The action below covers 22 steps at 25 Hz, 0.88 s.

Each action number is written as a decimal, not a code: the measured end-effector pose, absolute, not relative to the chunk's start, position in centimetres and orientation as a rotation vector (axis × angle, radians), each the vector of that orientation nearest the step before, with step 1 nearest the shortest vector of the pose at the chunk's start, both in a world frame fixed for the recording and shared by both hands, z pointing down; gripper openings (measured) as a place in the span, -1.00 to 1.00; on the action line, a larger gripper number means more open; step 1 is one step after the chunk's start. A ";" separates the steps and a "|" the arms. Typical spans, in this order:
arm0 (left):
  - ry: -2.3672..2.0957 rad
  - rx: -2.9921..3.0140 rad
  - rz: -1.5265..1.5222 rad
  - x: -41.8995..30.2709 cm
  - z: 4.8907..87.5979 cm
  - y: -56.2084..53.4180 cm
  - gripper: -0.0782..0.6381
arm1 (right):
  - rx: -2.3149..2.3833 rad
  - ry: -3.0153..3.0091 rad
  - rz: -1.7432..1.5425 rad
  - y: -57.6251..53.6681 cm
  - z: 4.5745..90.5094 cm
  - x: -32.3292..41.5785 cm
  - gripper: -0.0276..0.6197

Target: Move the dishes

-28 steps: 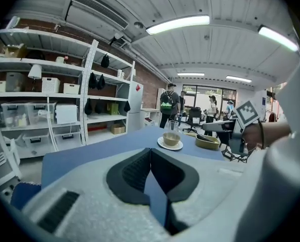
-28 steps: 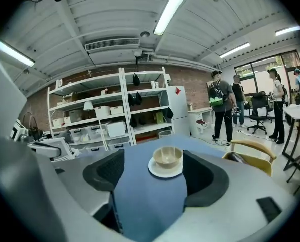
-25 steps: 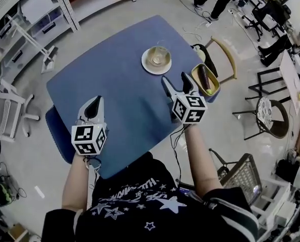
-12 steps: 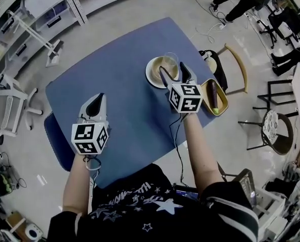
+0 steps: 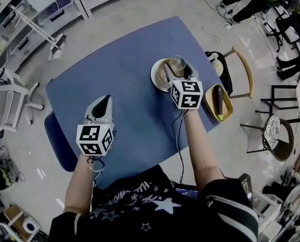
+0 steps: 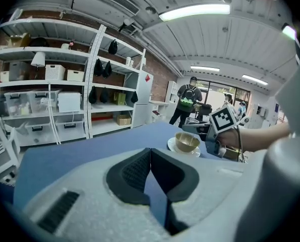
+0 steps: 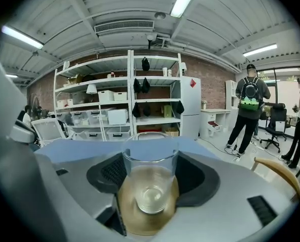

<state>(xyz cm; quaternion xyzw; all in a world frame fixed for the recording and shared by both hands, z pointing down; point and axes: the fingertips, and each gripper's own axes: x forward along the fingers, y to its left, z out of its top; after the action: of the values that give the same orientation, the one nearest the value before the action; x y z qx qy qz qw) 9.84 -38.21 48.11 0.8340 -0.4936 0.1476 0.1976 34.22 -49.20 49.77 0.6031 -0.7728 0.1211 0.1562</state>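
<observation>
A clear glass (image 5: 178,63) stands in a gold bowl (image 6: 186,142) on a white plate (image 5: 157,77) at the far right of the blue table (image 5: 114,69). My right gripper (image 5: 178,70) is open, its two fingers on either side of the glass. In the right gripper view the glass (image 7: 150,180) fills the gap between the dark pads (image 7: 109,173), very close to both; I cannot tell whether they touch it. My left gripper (image 5: 103,102) hovers over the table's near left part, shut with nothing in it; its pads (image 6: 134,173) meet at the tip.
A yellow dish holding a dark aubergine (image 5: 219,103) sits just off the table's right edge, by a wooden chair (image 5: 243,69). A white chair (image 5: 8,105) stands at the left, shelving (image 6: 64,100) behind the table. People stand at the far right (image 7: 249,110).
My right gripper has moved forward from beside the yellow dish to the plate, and its fingers now flank the glass. The left gripper has barely moved.
</observation>
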 end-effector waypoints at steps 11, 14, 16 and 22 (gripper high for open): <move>-1.347 2.365 0.400 10.4 47.6 -39.2 -0.73 | 1.837 -2.257 0.322 -49.5 44.0 36.4 -0.05; -1.345 2.380 0.404 10.7 47.5 -39.4 -0.73 | 1.897 -2.212 0.261 -49.8 42.4 39.0 -0.05; -1.342 2.385 0.402 10.9 47.5 -39.4 -0.73 | 1.938 -2.159 0.254 -49.9 42.4 40.9 -0.05; -1.335 2.388 0.412 11.5 47.7 -39.3 -0.73 | 2.037 -2.019 0.354 -49.7 45.9 45.4 -0.05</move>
<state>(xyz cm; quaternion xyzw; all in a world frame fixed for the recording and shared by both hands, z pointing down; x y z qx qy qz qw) 11.47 -39.28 47.66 0.8479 -0.4742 0.1464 0.1865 45.37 -49.69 45.88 0.6993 -0.6931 0.1216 0.1258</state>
